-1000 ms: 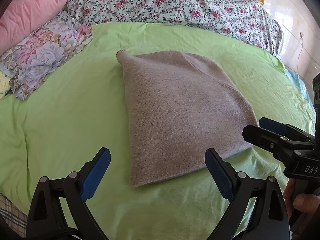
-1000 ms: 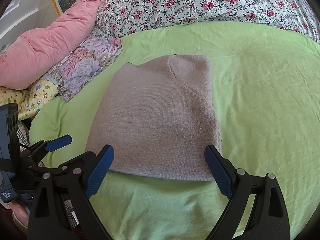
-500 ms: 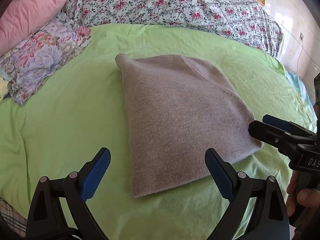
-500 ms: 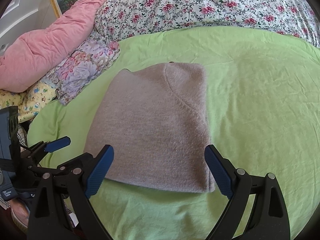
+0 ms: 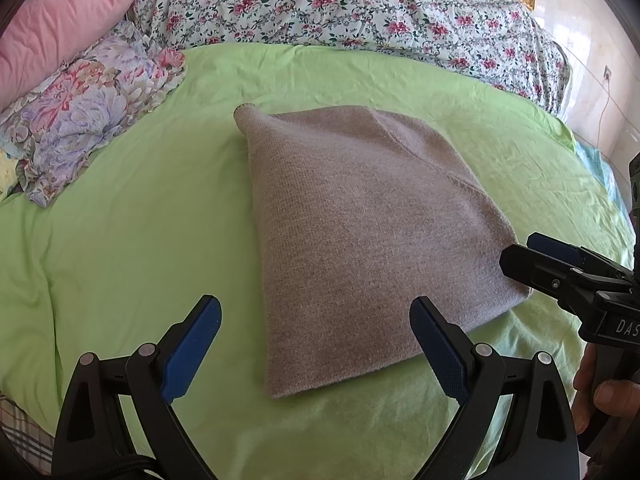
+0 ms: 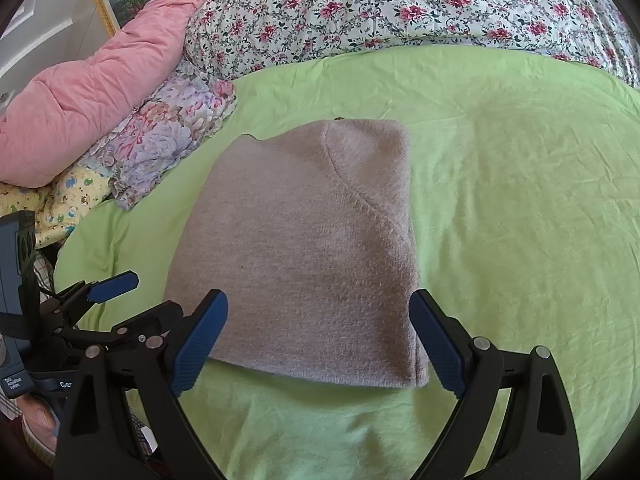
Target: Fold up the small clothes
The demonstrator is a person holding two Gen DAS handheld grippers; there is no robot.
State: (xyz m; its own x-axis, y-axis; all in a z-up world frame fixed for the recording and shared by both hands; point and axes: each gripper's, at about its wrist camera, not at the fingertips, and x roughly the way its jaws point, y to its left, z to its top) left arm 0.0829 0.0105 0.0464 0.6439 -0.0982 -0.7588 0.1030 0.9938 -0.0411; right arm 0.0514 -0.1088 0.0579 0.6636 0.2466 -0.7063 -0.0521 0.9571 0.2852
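Note:
A grey-brown knitted garment (image 5: pixel 360 232) lies folded flat in a rough rectangle on the green sheet (image 5: pixel 132 240); it also shows in the right wrist view (image 6: pixel 304 248). My left gripper (image 5: pixel 316 344) is open and empty, just short of the garment's near left corner. My right gripper (image 6: pixel 320 340) is open and empty, over the garment's near edge. The right gripper also shows in the left wrist view (image 5: pixel 532 256) beside the garment's near right corner. The left gripper shows in the right wrist view (image 6: pixel 108 288) at the garment's left.
A floral quilt (image 5: pixel 360 4) lies across the back of the bed. A pink pillow (image 6: pixel 92 88) and a purple flowered cloth (image 6: pixel 172 136) lie at the left. A yellow printed cloth (image 6: pixel 68 200) sits by the left bed edge.
Both grippers have drawn back slightly toward me and the garment sits a little lower and farther in view. The garment itself has not moved. Both stay open.

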